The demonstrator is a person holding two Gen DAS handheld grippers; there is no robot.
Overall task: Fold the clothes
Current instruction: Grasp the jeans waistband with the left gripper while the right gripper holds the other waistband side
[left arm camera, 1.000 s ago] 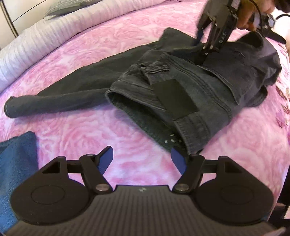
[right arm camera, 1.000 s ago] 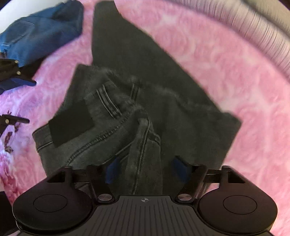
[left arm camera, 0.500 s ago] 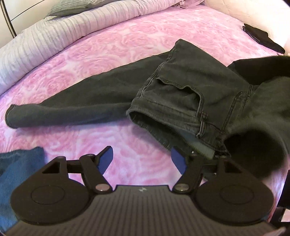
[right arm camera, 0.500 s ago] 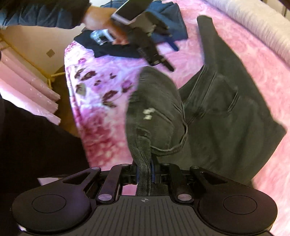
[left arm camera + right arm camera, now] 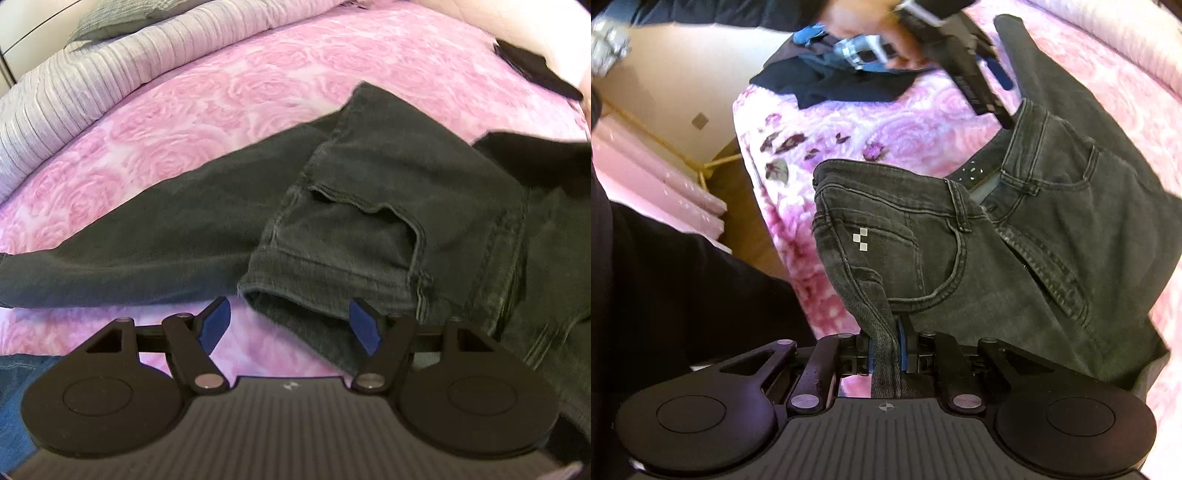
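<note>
Gripping the black jeans (image 5: 960, 266) waistband, right claw (image 5: 886, 350) lifted it to straighten; left claw (image 5: 290, 325) gaped empty near the hem.

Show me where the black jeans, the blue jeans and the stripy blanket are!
black jeans (image 5: 369, 177): left wrist view, on the seat above the back pocket.
blue jeans (image 5: 14, 402): left wrist view, on the patch at the lower left edge.
stripy blanket (image 5: 110, 74): left wrist view, on its ribbed top.

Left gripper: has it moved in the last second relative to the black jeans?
Yes. The left gripper, fingers open, has closed in on the black jeans: their waistband hem now reaches between the fingers, where pink bedspread showed.
</note>
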